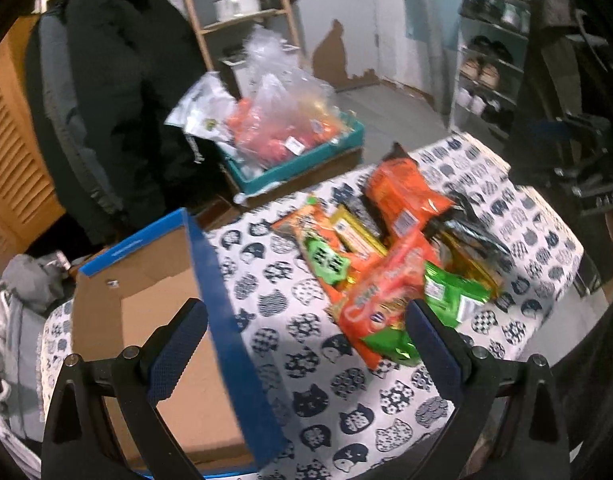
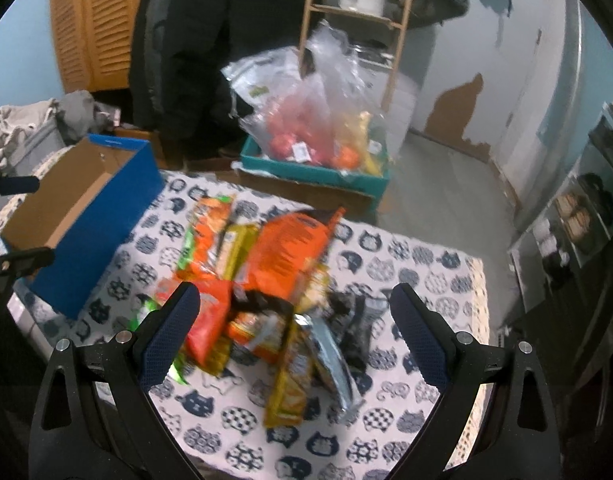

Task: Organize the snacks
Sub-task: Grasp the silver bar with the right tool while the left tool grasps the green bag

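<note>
On the desk (image 2: 446, 276), covered by a cat-print cloth (image 1: 338, 392), the snacks (image 2: 266, 280) lie in a loose overlapping heap: orange, green, yellow and black packets. Left of the heap stands a blue box (image 2: 94, 220), its brown inside holding only a small scrap. Both claws are spread wide and grip nothing. The left claw (image 1: 306, 320) hangs above the box's right wall, one finger over the box and the other over the heap's near edge. The right claw (image 2: 292, 304) hovers over the heap's near side. Behind the desk, a teal tray (image 2: 318, 172) holds clear bags of sweets
</note>
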{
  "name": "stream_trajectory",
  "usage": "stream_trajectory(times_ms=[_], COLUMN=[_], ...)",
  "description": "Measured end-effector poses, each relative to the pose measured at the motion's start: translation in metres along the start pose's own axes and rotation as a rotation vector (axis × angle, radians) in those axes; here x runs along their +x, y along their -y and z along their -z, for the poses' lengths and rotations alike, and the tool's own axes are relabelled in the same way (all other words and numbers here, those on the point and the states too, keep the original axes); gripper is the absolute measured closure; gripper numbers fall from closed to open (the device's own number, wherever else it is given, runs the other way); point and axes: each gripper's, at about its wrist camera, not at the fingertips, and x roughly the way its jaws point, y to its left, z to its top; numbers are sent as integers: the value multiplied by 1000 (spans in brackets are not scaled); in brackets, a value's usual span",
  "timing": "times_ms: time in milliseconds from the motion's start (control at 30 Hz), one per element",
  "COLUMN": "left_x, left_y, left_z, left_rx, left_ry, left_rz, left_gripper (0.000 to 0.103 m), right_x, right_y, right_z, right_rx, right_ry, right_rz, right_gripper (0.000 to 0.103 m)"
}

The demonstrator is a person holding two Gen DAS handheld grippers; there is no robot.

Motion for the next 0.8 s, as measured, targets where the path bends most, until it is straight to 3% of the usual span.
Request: stream_trajectory(times_ms=[300, 500, 667, 800], left_x=[17, 26, 35, 57], left_y=[44, 62, 80, 94], left_z=[9, 13, 18, 23], left_rx=[118, 135, 201, 241], left_ry=[-40, -82, -93, -152], left_rz=[39, 91, 93, 87], left_gripper=[3, 3, 3, 3], right_x=[15, 25, 33, 40], right_y=[40, 59, 68, 69], right_z=[31, 50, 59, 62], right_rx=[56, 96, 112, 112], right_ry=[-84, -138, -160, -171], right_rz=[42, 46, 39, 30], right_gripper=[9, 9, 9, 9])
